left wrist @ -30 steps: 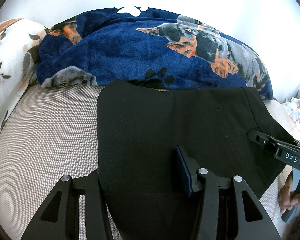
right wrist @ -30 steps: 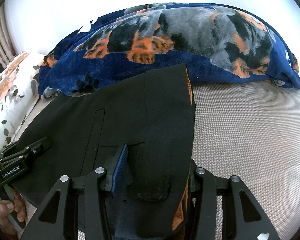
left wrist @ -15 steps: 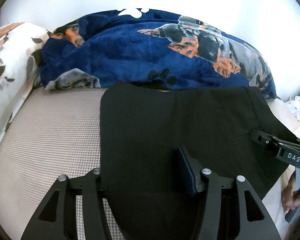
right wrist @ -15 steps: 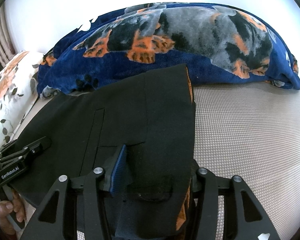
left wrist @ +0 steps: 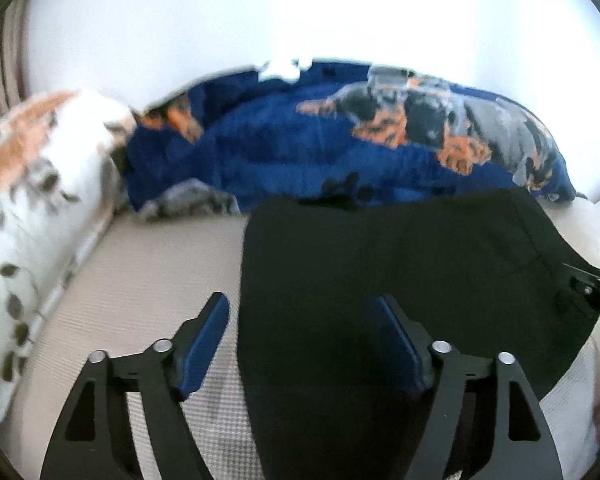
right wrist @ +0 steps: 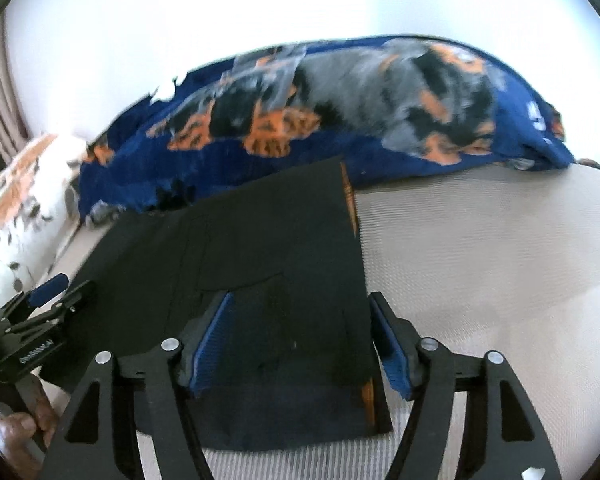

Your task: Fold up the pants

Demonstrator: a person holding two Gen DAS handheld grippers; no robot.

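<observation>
Release after a fold: both grippers letting go of the pants.

Bed (right wrist: 480, 248) fills the lower frame in both wrist views; blanket (right wrist: 340, 120) heaped across the upper middle, pillow (left wrist: 32, 200) at left. Pants (left wrist: 380, 264) lie flat, centre frame, as a folded black panel. Left gripper (left wrist: 300, 344): jaws opening, spread, the pants' left edge between the pads, no pinch. Right gripper (right wrist: 300, 344): jaws opening, astride the right edge, pads clear of cloth. Judgement: next move needs both grippers withdrawn without dragging fabric, then a fresh grasp for another fold.
</observation>
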